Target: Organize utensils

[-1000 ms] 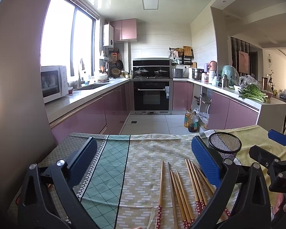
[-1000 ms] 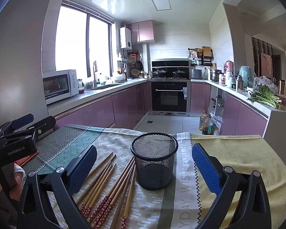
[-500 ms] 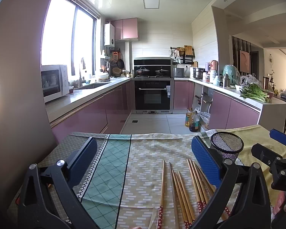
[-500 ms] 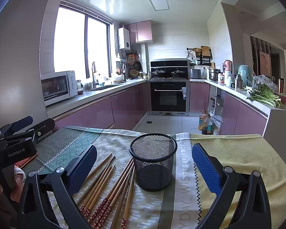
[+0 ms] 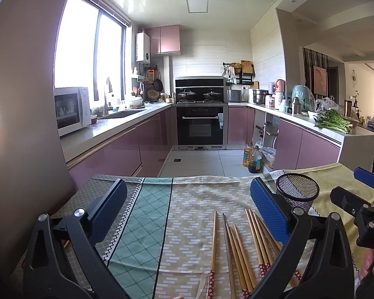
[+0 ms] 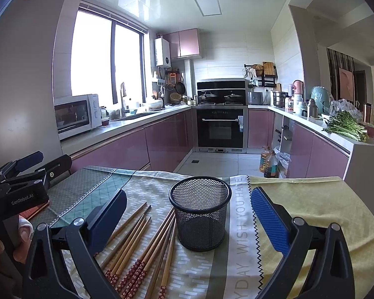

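Right wrist view shows most of the counter (image 6: 311, 199), with its cloth (image 6: 239, 249) in green, tan and yellow parts. Only this view shows the words printed on the cloth. The cup (image 6: 200, 218), a black mesh one, stands upright in the middle, between the wide-open fingers of the right gripper (image 6: 187, 216). It looks empty. The chopsticks (image 6: 142, 246) lie flat in a loose bunch just left of the cup, red ends toward the camera. At the far left sits the left gripper (image 6: 35, 164), held by a hand (image 6: 12, 236).

The left wrist view shows the cup (image 5: 297, 191) far to the right, partly behind a finger. The chopsticks (image 5: 239, 249) lie in the right half between the wide-open fingers of the left gripper (image 5: 187, 206). Neither gripper holds anything. The right gripper (image 5: 356, 189) pokes in at the right edge.
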The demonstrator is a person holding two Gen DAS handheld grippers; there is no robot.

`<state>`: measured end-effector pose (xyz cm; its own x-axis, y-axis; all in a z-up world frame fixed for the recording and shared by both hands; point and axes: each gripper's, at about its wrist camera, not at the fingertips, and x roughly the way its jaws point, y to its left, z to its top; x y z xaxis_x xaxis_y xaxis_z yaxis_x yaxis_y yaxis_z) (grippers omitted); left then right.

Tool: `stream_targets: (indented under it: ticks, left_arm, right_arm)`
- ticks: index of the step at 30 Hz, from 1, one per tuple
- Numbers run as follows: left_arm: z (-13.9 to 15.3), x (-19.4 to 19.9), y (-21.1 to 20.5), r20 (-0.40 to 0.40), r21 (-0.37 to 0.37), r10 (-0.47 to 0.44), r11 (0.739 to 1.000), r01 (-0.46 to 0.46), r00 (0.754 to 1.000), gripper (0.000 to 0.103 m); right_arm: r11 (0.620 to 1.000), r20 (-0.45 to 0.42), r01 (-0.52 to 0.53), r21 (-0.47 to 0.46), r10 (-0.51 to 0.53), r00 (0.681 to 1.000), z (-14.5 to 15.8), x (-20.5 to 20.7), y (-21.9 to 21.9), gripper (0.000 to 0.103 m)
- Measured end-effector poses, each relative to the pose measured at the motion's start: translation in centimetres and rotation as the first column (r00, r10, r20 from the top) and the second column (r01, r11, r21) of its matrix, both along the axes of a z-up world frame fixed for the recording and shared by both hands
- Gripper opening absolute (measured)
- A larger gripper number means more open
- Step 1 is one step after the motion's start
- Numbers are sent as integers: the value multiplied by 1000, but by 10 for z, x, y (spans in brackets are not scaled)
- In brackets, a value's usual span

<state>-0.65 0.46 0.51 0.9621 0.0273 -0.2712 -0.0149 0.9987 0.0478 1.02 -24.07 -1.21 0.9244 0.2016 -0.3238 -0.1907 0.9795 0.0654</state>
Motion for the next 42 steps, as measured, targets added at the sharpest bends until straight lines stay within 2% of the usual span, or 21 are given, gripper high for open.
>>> stream_targets:
  ticks: [42]
  left_arm:
    - [1, -3, 4, -8, 2, 9, 1000, -9, 1000, 98]
  right_arm:
    - [1000, -1, -7, 2, 7, 1000, 2, 0, -1, 97]
